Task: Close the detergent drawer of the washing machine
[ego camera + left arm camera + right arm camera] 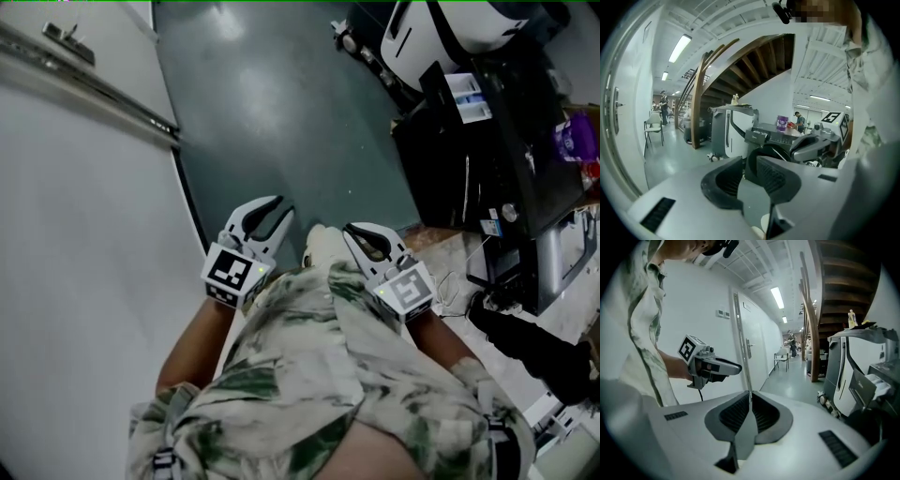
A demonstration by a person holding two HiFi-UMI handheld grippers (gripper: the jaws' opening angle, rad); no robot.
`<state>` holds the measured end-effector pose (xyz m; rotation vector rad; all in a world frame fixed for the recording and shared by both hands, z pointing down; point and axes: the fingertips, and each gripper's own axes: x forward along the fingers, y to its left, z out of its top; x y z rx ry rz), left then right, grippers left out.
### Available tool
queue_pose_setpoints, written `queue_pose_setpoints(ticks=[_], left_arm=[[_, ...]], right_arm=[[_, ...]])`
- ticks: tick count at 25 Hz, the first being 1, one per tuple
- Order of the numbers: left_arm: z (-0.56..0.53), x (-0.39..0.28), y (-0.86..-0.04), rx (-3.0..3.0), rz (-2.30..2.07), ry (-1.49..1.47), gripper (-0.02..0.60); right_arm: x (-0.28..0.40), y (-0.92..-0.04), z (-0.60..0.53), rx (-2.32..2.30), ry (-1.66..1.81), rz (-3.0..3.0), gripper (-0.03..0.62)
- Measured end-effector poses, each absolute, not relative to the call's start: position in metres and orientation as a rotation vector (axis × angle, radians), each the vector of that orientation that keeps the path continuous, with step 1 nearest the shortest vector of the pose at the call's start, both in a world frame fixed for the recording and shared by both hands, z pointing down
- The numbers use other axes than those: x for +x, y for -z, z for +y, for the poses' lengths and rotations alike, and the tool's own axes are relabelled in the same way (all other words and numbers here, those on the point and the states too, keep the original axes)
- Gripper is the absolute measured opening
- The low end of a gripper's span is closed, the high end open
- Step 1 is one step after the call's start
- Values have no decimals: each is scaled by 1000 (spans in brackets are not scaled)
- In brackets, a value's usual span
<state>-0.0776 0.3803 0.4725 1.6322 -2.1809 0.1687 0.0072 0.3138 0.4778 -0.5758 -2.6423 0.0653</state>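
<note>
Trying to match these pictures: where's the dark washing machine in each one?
Head view: washing machine at the right, seen from above.
Left gripper view: machine near centre, farther off.
Right gripper view: machine at far right edge.
Shared landmark: the tall white unit beside it.

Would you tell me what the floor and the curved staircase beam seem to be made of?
The floor is probably painted or sealed concrete: grey-green and glossy, with lights reflecting in it. The staircase beam looks like varnished wood, brown with a slight sheen.

Workshop hall, wooden staircase (740, 65), strip lights (680, 48)
</note>
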Motion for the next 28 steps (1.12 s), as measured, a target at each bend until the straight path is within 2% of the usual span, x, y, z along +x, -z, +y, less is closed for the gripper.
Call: queue_pose_setpoints(ticks=[7, 11, 28], left_arm=[[296, -138, -413, 1717, -2137, -182, 98], [260, -158, -391, 1781, -2064, -204, 98], [154, -197, -411, 2063, -1772, -296, 98]], right_arm=[[-57, -421, 240, -505, -76, -2685, 40], [-72, -400, 209, -414, -140, -2665, 40], [-128, -427, 123, -102, -270, -2560, 38]])
